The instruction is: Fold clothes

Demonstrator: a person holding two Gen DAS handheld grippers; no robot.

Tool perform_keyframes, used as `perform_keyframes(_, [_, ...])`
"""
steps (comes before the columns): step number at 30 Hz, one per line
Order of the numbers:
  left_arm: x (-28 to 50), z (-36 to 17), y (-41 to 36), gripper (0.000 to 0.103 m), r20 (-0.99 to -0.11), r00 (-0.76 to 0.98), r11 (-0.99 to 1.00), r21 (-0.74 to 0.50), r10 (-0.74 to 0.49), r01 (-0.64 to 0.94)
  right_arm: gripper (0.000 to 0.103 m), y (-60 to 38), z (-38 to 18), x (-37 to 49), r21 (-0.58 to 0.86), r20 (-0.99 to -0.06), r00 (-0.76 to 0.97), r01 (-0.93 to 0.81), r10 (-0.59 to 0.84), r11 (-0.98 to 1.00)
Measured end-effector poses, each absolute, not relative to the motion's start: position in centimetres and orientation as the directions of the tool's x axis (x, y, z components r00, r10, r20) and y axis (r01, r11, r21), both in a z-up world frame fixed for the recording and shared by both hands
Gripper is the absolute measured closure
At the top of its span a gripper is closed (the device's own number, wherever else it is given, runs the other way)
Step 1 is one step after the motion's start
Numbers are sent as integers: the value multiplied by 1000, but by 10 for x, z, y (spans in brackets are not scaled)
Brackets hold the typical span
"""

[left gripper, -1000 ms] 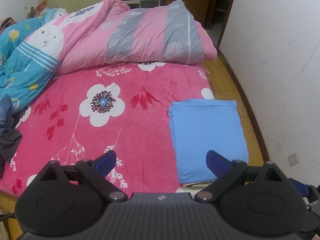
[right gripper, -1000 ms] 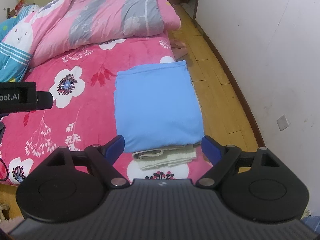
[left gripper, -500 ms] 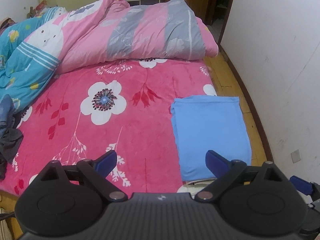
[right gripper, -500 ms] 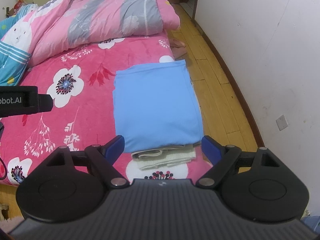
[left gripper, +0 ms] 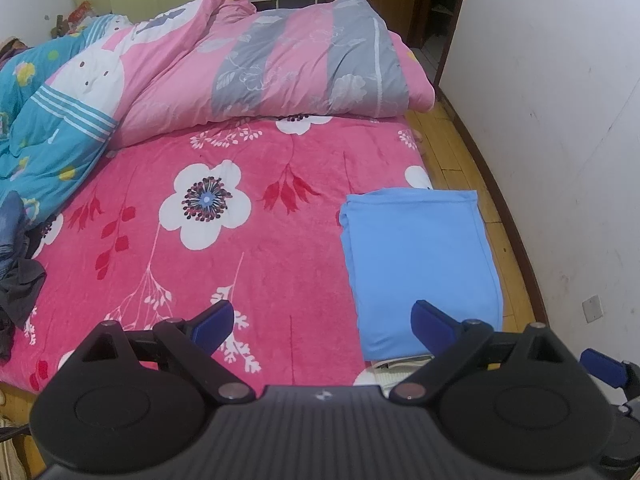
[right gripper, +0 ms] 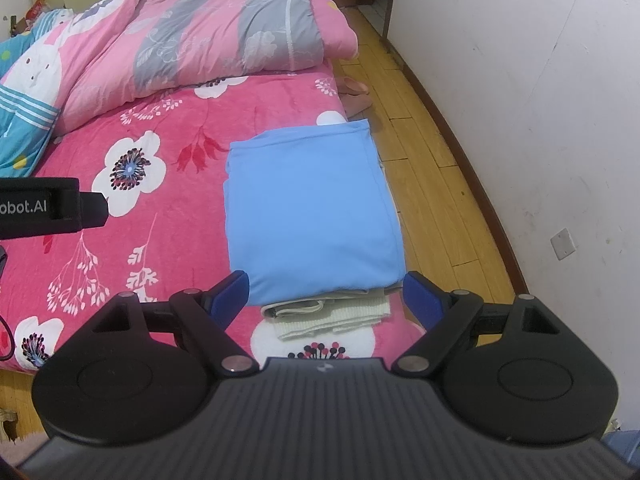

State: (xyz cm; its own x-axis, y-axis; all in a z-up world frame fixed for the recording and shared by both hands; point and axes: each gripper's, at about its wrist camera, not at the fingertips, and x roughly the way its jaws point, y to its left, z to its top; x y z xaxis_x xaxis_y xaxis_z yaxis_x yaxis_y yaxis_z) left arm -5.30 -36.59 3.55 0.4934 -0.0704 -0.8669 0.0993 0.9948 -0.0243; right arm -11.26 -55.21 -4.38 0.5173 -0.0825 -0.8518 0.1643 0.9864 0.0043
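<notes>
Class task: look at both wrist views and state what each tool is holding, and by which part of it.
Nothing is held. The left tool and right tool are both open and empty, above the bed; the folded blue garment lies untouched.

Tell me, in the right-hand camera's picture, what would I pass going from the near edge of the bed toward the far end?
cream folded cloth → blue folded garment → pink and grey quilt
</notes>
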Motion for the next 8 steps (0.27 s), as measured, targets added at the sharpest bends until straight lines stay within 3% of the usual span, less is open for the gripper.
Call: perform_keyframes(8, [-47, 29, -361, 7, -867, 493, 994, -24, -72, 102, 19, -553, -45, -108, 1, -852, 517, 162, -84, 987])
